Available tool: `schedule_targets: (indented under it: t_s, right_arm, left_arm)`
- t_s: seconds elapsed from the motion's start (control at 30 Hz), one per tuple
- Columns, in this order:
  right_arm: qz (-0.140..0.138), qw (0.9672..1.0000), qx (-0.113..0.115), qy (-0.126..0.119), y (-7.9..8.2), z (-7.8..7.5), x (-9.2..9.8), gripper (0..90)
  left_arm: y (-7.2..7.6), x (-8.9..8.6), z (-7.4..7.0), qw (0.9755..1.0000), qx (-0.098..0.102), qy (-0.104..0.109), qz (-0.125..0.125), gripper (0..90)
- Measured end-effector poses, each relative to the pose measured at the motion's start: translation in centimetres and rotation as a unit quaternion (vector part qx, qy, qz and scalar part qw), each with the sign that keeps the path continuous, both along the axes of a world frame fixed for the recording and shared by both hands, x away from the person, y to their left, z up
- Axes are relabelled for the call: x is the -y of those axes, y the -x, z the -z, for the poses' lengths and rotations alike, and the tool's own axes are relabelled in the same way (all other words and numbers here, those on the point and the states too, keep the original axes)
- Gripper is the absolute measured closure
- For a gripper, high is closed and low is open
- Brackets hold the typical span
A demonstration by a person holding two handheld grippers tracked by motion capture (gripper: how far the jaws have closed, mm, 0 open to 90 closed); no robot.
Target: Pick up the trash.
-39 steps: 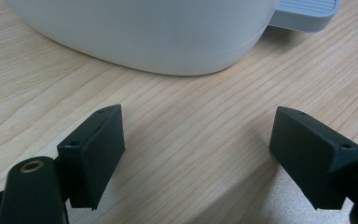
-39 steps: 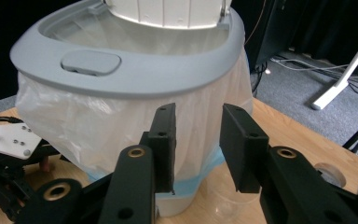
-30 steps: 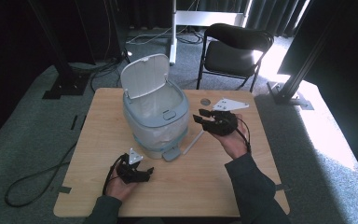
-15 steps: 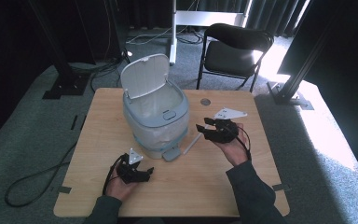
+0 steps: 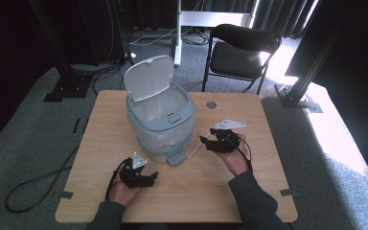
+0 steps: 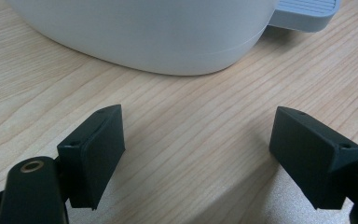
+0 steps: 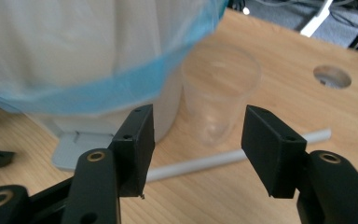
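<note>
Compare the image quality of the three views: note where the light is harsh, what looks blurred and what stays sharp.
High view: sunlight burns out the grey carpet at right, while the back of the room is dark. Left gripper view: even light, crisp grain on the pale wooden table. Right gripper view: the white plastic bin with blue-edged liner is soft and blurred; the clear plastic cup is hazy.

**Clear cup and grey straw by the bin**

A clear plastic cup [image 7: 219, 95] stands upright on the wooden surface [image 5: 249, 182], empty, just right of the lidded bin [image 5: 160, 122]. A grey straw [image 7: 235, 156] lies flat on its near side.
</note>
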State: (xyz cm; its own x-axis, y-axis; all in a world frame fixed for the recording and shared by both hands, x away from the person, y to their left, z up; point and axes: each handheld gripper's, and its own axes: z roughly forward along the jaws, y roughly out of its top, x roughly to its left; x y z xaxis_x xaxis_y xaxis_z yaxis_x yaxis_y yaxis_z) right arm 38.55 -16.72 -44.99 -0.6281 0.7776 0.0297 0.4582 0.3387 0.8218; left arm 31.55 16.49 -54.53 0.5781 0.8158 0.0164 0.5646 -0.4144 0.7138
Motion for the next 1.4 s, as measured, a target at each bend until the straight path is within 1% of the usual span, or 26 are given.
schedule_targets:
  t_s: [0.03,0.07,0.1,0.13,0.23,0.4,0.5,0.57,0.77,0.93,1.0,1.03,1.1,1.2,1.27,1.33,1.4]
  right_arm:
    - [0.000,1.0000,0.000,0.000,0.0,0.0,0.0,42.6]
    - [0.001,1.0000,-0.004,0.002,-0.1,0.4,-0.1,42.5]
    - [0.005,0.9999,-0.010,0.009,-0.3,1.0,-0.2,40.8]
    - [0.008,0.9998,-0.010,0.014,-0.3,1.1,-0.3,40.2]
    - [0.015,0.9997,-0.015,0.015,-0.5,1.7,-0.8,37.4]
    - [0.032,0.9987,-0.023,0.032,-0.7,2.8,-1.7,32.0]
    - [0.042,0.9982,-0.028,0.033,-0.9,3.4,-2.1,30.3]
    - [0.048,0.9976,-0.031,0.039,-1.2,3.8,-2.4,30.1]
    - [0.063,0.9954,-0.052,0.050,-2.5,5.4,-3.3,30.1]
    - [0.075,0.9936,-0.060,0.061,-3.2,6.4,-4.0,30.1]
    - [0.076,0.9927,-0.062,0.069,-3.3,6.7,-4.2,30.1]
    - [0.076,0.9927,-0.062,0.069,-3.3,6.7,-4.2,30.1]
    - [0.078,0.9913,-0.065,0.084,-3.4,7.2,-4.2,30.2]
    - [0.082,0.9897,-0.074,0.090,-3.6,7.6,-3.8,30.2]
    - [0.085,0.9895,-0.078,0.087,-3.6,7.7,-3.7,31.2]
    - [0.094,0.9882,-0.085,0.085,-3.7,7.7,-3.1,32.4]
    - [0.096,0.9875,-0.093,0.084,-3.9,7.7,-2.5,34.8]
  left_arm:
    - [0.0,0.0,0.0,1.0000,0.000,0.000,0.000,18.0]
    - [0.0,0.0,0.0,1.0000,0.000,0.001,0.000,18.0]
    - [0.0,0.0,0.0,1.0000,0.000,0.001,0.000,18.0]
    - [0.0,0.0,0.0,1.0000,0.000,0.001,0.000,18.0]
    - [0.0,0.0,0.0,1.0000,0.000,0.001,0.000,18.0]
    - [0.0,0.0,0.0,1.0000,0.000,0.000,0.000,18.0]
    - [0.0,0.0,0.0,1.0000,0.000,0.000,0.000,18.0]
    - [0.0,0.0,0.0,1.0000,0.000,0.000,0.000,18.0]
    - [0.0,0.0,0.0,1.0000,0.000,0.001,0.001,18.0]
    - [0.0,0.0,0.0,1.0000,0.000,0.001,0.000,18.0]
    - [0.0,0.0,0.0,1.0000,0.000,0.001,0.001,18.0]
    - [0.0,0.0,0.0,1.0000,0.000,0.001,0.001,18.0]
    - [0.0,0.0,0.0,1.0000,0.000,0.001,0.001,18.0]
    - [0.0,0.0,0.0,1.0000,0.000,0.002,0.000,18.0]
    - [0.0,0.0,0.0,1.0000,0.000,0.001,0.001,18.0]
    - [0.0,0.0,0.0,1.0000,0.000,0.002,0.000,18.0]
    - [0.0,0.0,0.0,1.0000,0.000,0.001,0.001,18.0]
